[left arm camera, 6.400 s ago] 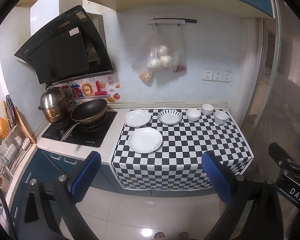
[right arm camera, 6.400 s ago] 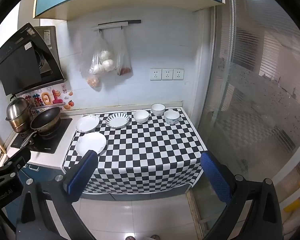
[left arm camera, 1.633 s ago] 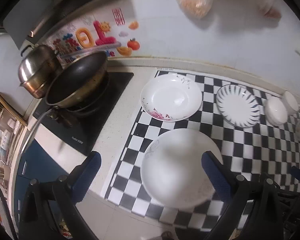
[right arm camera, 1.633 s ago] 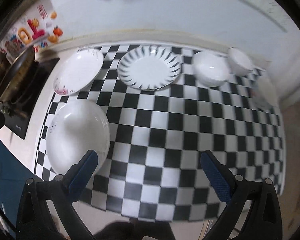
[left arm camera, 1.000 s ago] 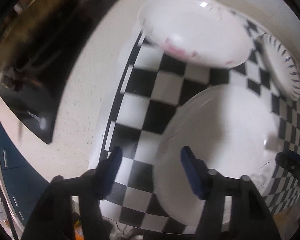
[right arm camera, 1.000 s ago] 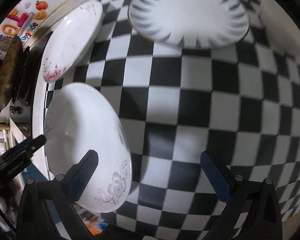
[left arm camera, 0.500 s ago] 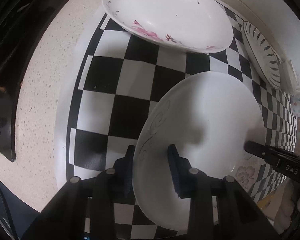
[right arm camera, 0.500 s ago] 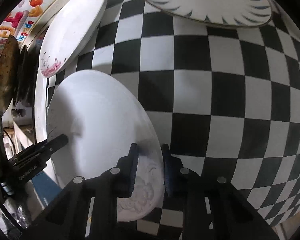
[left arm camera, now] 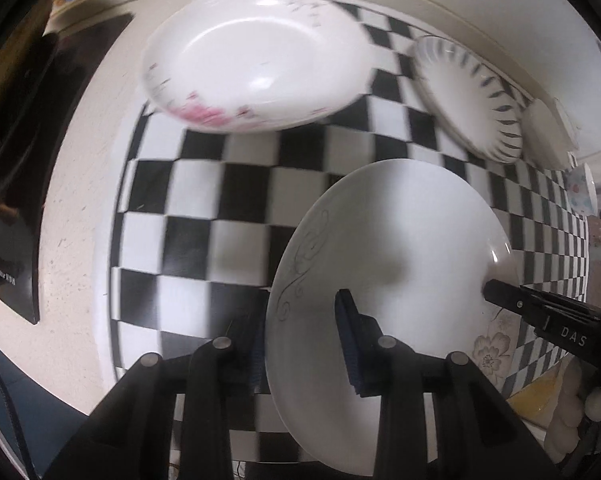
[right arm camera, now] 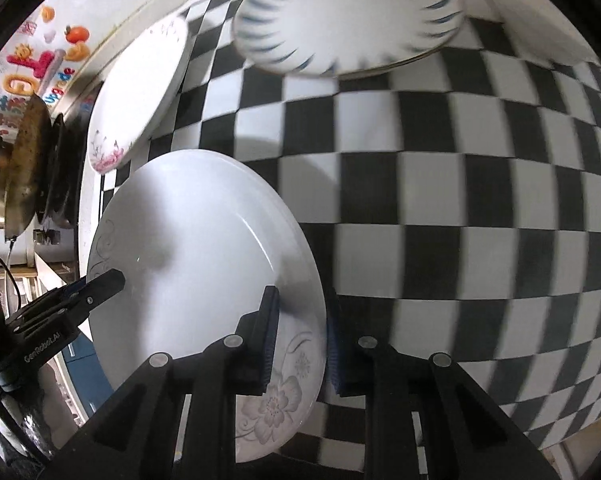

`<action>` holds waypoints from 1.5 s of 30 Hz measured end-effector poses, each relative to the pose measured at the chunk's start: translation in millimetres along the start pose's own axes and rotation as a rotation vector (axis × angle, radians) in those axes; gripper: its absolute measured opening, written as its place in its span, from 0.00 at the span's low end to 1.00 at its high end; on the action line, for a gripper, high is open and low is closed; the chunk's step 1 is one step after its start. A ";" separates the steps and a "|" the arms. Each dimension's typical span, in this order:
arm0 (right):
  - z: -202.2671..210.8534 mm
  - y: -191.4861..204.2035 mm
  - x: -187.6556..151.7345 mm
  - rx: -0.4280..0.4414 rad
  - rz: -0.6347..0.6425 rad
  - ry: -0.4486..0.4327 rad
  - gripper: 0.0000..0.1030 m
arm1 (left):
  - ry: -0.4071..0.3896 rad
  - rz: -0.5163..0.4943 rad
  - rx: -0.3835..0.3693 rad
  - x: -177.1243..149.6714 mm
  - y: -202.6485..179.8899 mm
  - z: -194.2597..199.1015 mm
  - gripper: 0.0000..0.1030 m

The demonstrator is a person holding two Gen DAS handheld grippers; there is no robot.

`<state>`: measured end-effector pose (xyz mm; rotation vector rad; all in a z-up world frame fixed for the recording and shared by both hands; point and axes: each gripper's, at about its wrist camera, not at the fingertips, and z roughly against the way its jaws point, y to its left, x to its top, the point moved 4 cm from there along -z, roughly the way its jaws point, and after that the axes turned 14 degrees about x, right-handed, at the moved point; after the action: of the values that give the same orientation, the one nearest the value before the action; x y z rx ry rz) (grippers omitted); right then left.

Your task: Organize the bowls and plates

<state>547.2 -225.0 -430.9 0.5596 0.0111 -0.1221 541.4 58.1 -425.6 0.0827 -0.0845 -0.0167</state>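
A large white plate [left arm camera: 392, 248] with a grey scroll and a flower print is gripped from both sides above the checked cloth [left arm camera: 204, 200]. My left gripper [left arm camera: 300, 344] is shut on its left rim. My right gripper [right arm camera: 300, 340] is shut on the opposite rim of the plate [right arm camera: 196, 248], near the flower print. Each gripper shows in the other's view: the right gripper [left arm camera: 540, 312], the left gripper [right arm camera: 84, 296]. Behind lie a pink-flowered plate [left arm camera: 256, 60] and a blue-striped plate [left arm camera: 468, 96].
White bowls [left arm camera: 544, 132] and a spotted bowl [left arm camera: 580, 192] stand past the striped plate at the right. A black hob [left arm camera: 8, 200] borders the cloth on the left, with a pan [right arm camera: 24, 168] on it. The counter's front edge runs just below the grippers.
A second ago both pairs of jaws stood open around the white plate's rims; they have closed on it. The plate has since risen a little and shifted along the cloth.
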 end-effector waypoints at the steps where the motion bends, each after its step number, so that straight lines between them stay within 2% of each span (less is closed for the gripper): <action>1: 8.9 -4.2 -2.1 -0.002 0.003 -0.011 0.22 | -0.005 -0.007 0.000 -1.3 -5.0 -1.3 0.29; 8: 64.6 -50.1 -7.3 -0.008 -0.028 -0.068 0.21 | -0.008 -0.075 -0.016 -1.0 -74.0 -1.0 0.29; 16: 84.3 -104.6 -16.8 -0.019 -0.073 -0.084 0.21 | 0.008 -0.105 -0.013 -5.4 -116.4 -11.0 0.29; 28: 75.2 -133.5 -20.4 -0.034 -0.081 -0.052 0.21 | 0.057 -0.088 0.012 -12.4 -129.9 -31.3 0.29; 32: 55.8 -120.6 -14.8 -0.036 -0.081 -0.046 0.21 | 0.067 -0.071 0.008 -11.4 -126.1 -34.3 0.29; 45: 45.2 -122.2 -17.6 -0.055 -0.077 -0.031 0.22 | 0.079 -0.084 0.049 -16.0 -122.0 -29.2 0.29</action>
<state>514.3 -349.7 -456.5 0.5026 0.0063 -0.2049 526.4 -60.8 -466.1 0.1358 -0.0027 -0.0956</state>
